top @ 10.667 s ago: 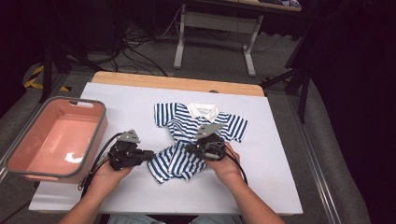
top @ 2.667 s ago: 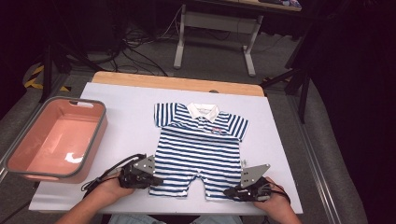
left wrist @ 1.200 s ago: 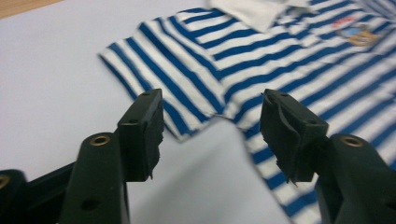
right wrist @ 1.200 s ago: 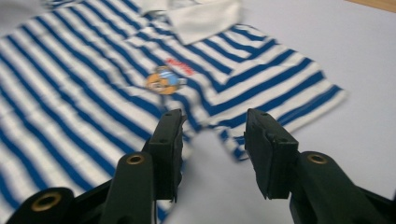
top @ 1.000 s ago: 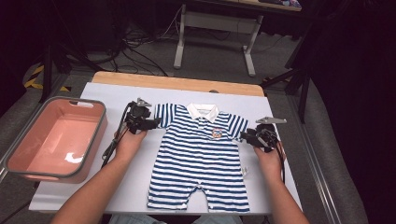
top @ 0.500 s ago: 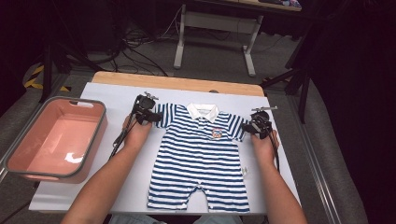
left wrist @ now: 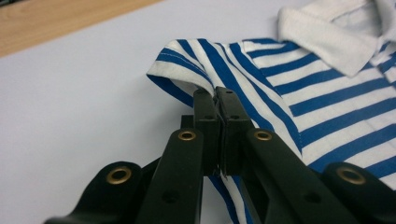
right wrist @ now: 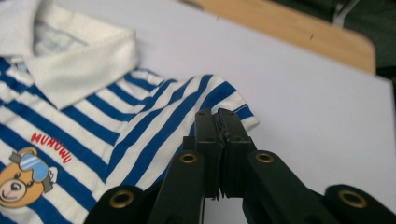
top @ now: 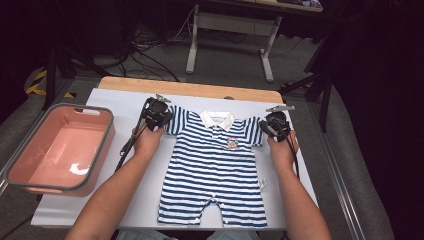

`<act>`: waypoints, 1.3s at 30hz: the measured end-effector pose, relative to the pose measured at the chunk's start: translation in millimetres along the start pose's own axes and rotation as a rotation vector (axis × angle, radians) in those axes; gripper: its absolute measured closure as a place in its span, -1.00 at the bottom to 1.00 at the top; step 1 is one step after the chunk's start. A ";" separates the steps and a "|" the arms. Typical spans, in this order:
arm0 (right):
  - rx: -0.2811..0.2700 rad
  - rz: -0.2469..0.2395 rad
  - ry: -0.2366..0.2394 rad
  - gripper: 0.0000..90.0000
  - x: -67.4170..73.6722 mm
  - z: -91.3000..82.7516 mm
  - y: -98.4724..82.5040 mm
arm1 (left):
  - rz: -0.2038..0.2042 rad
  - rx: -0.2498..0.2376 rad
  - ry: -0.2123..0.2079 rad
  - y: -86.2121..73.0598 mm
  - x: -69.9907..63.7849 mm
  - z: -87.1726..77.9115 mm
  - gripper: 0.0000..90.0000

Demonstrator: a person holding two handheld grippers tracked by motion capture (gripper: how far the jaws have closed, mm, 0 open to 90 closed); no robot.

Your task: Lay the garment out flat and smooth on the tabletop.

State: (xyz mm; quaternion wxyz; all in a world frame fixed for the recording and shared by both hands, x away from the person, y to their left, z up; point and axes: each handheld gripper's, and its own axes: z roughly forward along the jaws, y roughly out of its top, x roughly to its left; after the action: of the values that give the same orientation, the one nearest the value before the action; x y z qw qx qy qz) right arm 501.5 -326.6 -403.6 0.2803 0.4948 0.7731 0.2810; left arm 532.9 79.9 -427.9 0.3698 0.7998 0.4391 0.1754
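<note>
Blue-striped romper [top: 215, 170] lies flat beside the pink bin [top: 20, 165]. The left gripper [left wrist: 217, 100] and right gripper [right wrist: 217, 119] have just been closing, and now each pinches a sleeve. I think folding the sleeves in comes next.

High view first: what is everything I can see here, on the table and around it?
Romper: one, blue and white stripes, white collar, bear print, flat mid-table.
Tub: one, pink, grey rim, left of table.
Table: one, white sheet, wooden far edge.
Desk frame: one, grey, on floor behind.
Left gripper: one, black, shut on romper's sleeve.
Right gripper: one, black, shut on other sleeve.
Forearms: two, from bottom edge.
</note>
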 end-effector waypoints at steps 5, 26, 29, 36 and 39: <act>-0.061 -0.031 -0.036 0.97 -1.9 -5.8 20.2 | -0.011 -0.039 0.013 1.3 5.7 -6.4 0.96; -0.118 0.084 0.128 -0.39 -1.7 -17.9 -11.9 | -0.071 -0.138 -0.138 -29.5 9.3 -37.5 -0.51; -0.178 0.086 0.206 -0.59 3.8 -32.2 -23.6 | -0.048 -0.184 -0.176 -36.0 3.2 -52.0 -0.67; -0.317 0.015 0.312 -0.86 18.9 -65.2 -56.0 | 0.009 -0.280 -0.228 -55.0 -4.8 -84.4 -0.91; -0.374 -0.001 0.338 -0.86 21.2 -74.9 -67.8 | 0.042 -0.311 -0.229 -63.9 -8.7 -96.1 -0.96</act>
State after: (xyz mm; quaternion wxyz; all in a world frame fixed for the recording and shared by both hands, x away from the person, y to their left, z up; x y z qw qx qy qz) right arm 399.5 -342.6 -403.9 0.2338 0.3802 0.7438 0.4976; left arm 433.3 136.5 -411.2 0.5328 0.7567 0.3450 0.1569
